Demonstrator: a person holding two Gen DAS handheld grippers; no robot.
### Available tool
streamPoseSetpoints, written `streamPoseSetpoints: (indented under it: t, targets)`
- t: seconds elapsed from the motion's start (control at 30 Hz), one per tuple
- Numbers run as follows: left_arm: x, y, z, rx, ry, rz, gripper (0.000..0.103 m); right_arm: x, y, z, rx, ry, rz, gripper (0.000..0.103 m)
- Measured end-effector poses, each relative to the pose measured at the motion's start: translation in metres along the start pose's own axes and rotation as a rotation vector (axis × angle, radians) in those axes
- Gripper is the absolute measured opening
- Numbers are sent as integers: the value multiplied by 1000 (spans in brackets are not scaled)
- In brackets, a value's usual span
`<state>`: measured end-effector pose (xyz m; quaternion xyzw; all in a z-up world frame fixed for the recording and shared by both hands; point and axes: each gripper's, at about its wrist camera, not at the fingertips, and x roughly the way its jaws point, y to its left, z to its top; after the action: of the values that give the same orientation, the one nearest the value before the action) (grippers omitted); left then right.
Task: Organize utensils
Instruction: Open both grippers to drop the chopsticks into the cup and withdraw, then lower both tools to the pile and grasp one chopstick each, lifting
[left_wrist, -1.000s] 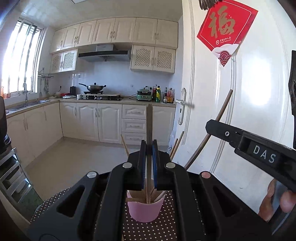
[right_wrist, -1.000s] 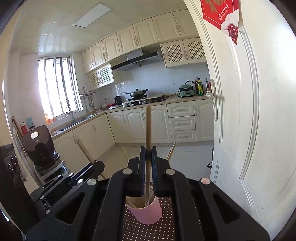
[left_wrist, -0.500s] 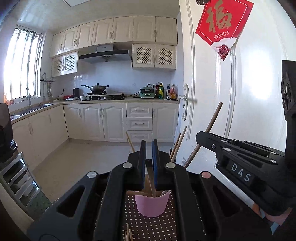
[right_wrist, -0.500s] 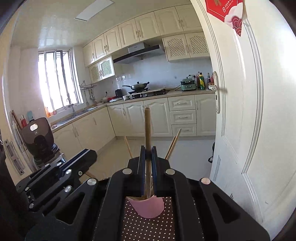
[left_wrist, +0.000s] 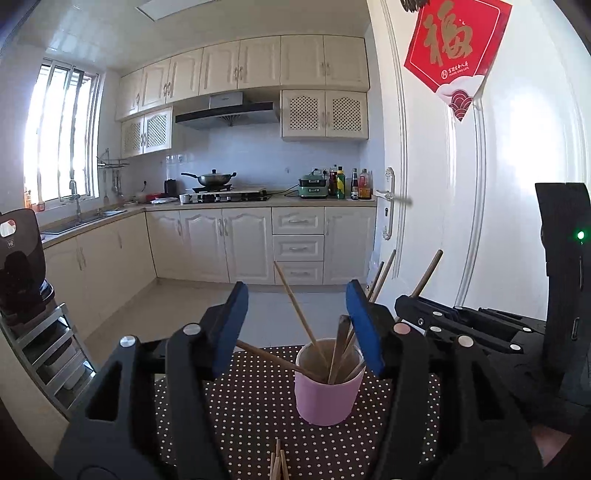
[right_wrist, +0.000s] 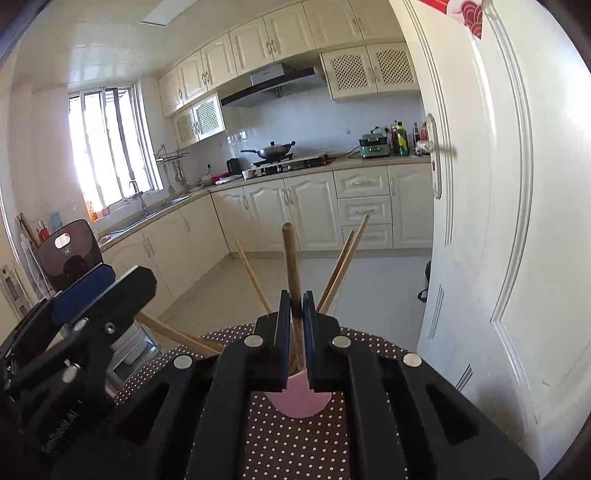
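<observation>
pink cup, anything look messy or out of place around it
Mostly tidy. The pink cup stands upright on the dotted cloth, its sticks splayed in different directions. One chopstick leans far out over the left rim, nearly flat. A few loose sticks lie on the cloth in front.

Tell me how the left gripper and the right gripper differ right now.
The left gripper stands open with nothing pressed between its pads, its jaws having just been opening; the right gripper is shut on a wooden stick. The left frames the pink cup from behind, while the right holds its stick upright, its lower end reaching down towards that cup. Both are black with blue pads and hang over the dotted cloth.
</observation>
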<state>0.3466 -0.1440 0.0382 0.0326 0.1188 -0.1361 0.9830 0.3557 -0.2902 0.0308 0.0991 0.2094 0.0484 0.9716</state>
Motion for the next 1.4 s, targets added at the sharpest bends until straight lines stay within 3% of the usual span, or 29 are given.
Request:
streamPoseSetpoints:
  t: [0.33, 0.6, 0.77, 1.0, 1.17, 1.4]
  targets:
    - [-19, 16, 1, -17, 14, 12, 64, -16, 8, -4, 11, 42, 24, 9]
    - [-57, 35, 1, -22, 25, 12, 67, -58, 26, -9, -21, 38, 52, 18]
    - [-77, 54, -9, -30, 79, -3, 68, -76, 45, -26, -65, 81, 82, 23]
    - [-72, 75, -48, -38, 239, -15, 68, -61, 63, -64, -96, 192, 98, 24]
    - [-40, 79, -84, -36, 434, -55, 68, -37, 63, -88, -64, 297, 107, 24]
    - [4, 69, -128, -30, 621, -118, 68, -3, 47, -113, 2, 419, 98, 24]
